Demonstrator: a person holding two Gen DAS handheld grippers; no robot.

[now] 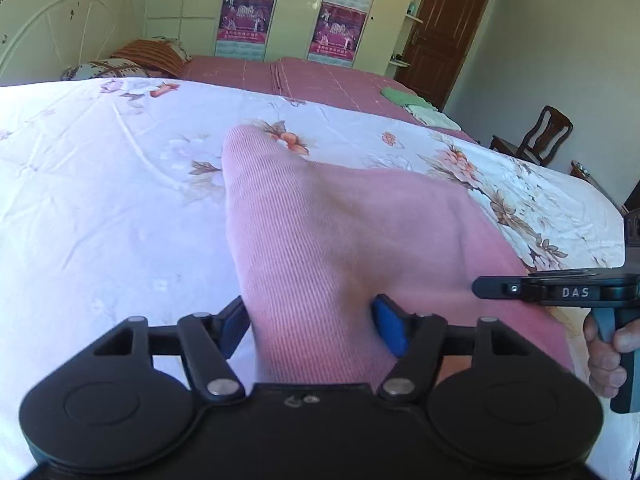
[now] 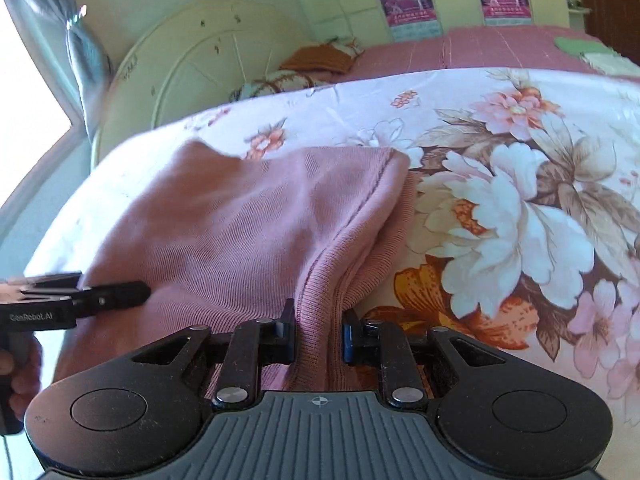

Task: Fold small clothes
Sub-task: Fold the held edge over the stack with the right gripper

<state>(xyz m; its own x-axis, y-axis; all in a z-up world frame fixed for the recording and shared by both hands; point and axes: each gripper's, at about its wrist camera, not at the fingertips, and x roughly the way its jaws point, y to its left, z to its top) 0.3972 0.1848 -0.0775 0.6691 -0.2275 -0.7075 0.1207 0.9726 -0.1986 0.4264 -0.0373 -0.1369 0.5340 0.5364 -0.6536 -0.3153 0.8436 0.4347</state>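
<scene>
Both tongs (image 1: 316, 328) (image 2: 318, 334) pinching pink garment (image 2: 240, 220).

Light: strong daylight floods the room, brightest at the window (image 2: 28, 60) on the far left of the right wrist view, blown out to pure white.
Glare: the floral bedsheet (image 1: 100, 200) washes out pale on the left in the left wrist view.
Shadows: soft, gathered in the folds of the pink garment (image 2: 240, 220).
Blur: the garment (image 1: 320, 240) close to the lens is soft; far wardrobe posters (image 1: 244, 12) smear.
Distortion: fisheye bends the bed edge; corners vignette black.
</scene>
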